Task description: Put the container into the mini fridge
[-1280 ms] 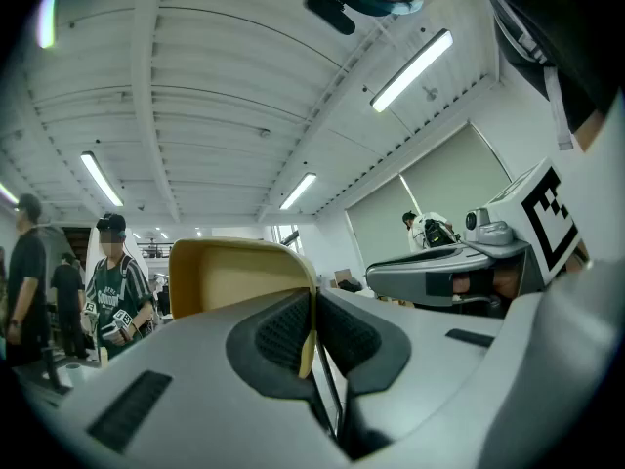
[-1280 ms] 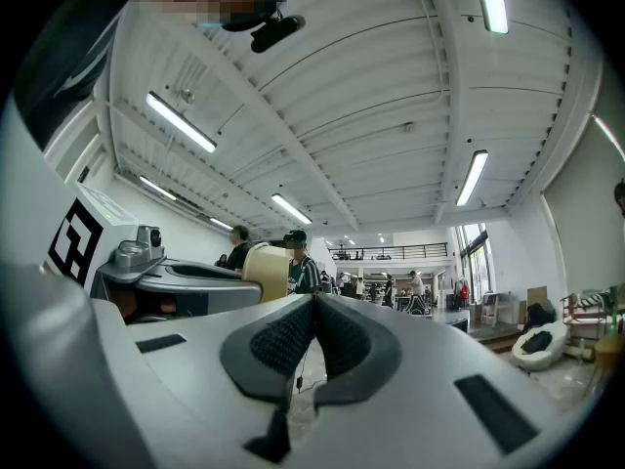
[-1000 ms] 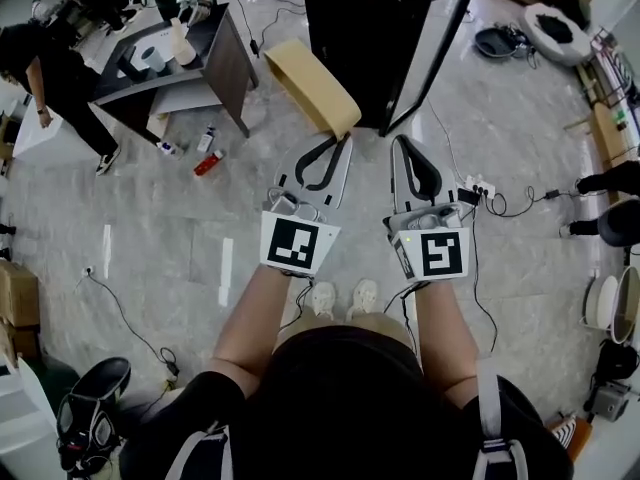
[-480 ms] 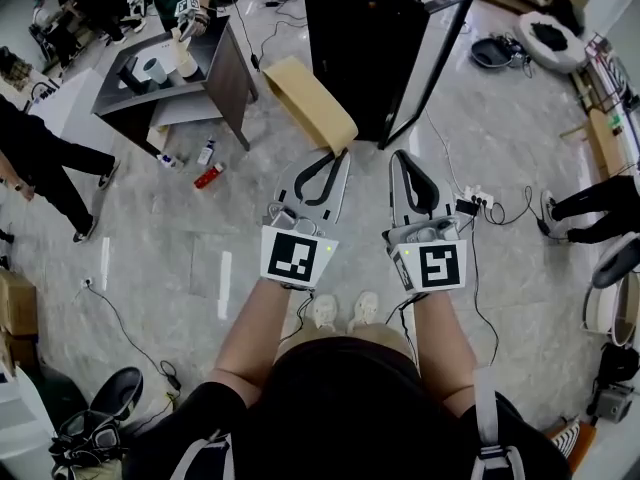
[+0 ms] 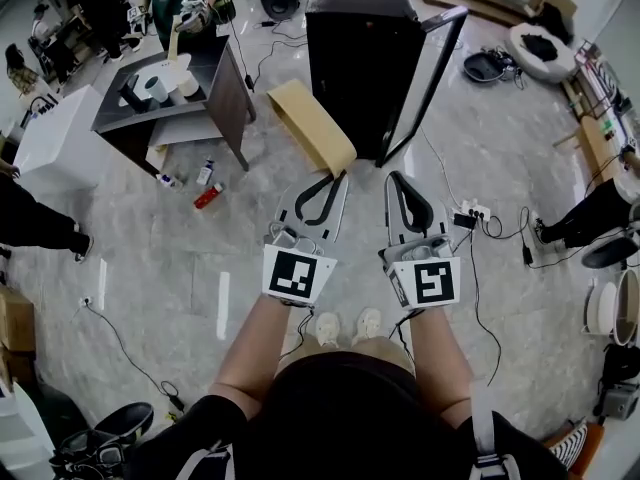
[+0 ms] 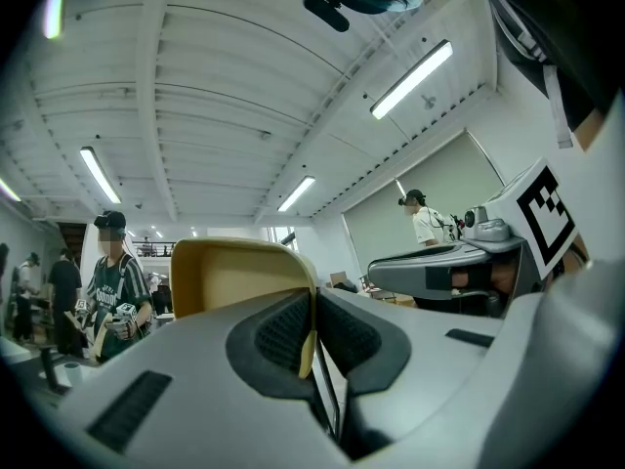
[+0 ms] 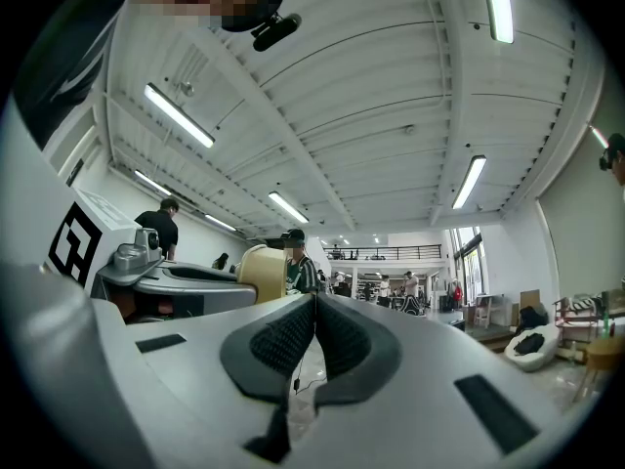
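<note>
We are pinching the near wall of the tan container (image 5: 310, 126) in the left tool (image 5: 335, 175), holding it just before the far mini fridge (image 5: 355, 58), whose door (image 5: 428, 73) is standing open to receive it, while the right tool (image 5: 399, 180) is hanging closed and empty alongside.

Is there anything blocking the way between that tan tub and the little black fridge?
Nothing visible does. The container, clamped in the left gripper, sits just in front of the mini fridge, whose door stands open to the right.
</note>
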Motion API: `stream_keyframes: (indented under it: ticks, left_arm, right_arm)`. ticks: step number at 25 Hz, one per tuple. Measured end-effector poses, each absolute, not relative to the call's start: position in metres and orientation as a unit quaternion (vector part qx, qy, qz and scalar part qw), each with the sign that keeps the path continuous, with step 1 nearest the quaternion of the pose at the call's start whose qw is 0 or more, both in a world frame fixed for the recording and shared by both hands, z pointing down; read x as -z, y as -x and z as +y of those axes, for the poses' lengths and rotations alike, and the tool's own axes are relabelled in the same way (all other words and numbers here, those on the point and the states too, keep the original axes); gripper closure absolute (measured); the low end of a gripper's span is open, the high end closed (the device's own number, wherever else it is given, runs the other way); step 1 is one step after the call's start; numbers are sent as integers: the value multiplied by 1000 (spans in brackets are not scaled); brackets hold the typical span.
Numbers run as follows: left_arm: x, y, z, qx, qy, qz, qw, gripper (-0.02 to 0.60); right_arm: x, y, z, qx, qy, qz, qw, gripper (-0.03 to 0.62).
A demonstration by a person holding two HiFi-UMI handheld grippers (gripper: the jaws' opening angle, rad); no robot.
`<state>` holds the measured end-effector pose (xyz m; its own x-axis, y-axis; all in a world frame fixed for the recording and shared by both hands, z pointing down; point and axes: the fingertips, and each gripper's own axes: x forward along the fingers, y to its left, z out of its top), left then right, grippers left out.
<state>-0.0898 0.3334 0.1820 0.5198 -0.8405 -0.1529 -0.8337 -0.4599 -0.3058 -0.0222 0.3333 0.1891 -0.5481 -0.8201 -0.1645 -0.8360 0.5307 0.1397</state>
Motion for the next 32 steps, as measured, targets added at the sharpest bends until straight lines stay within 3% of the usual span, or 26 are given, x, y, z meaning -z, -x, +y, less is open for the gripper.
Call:
stream_keyframes:
  ticks: [18,32]
  left_arm:
    - [-184,119,346,-12,869,466,169,546]
    - [-207,103,267,4,864,469,182,546]
  right_arm:
    - [-190,47,349,-114,502,856,34,557]
    - [-211,37,265,-125,492,860,45,557]
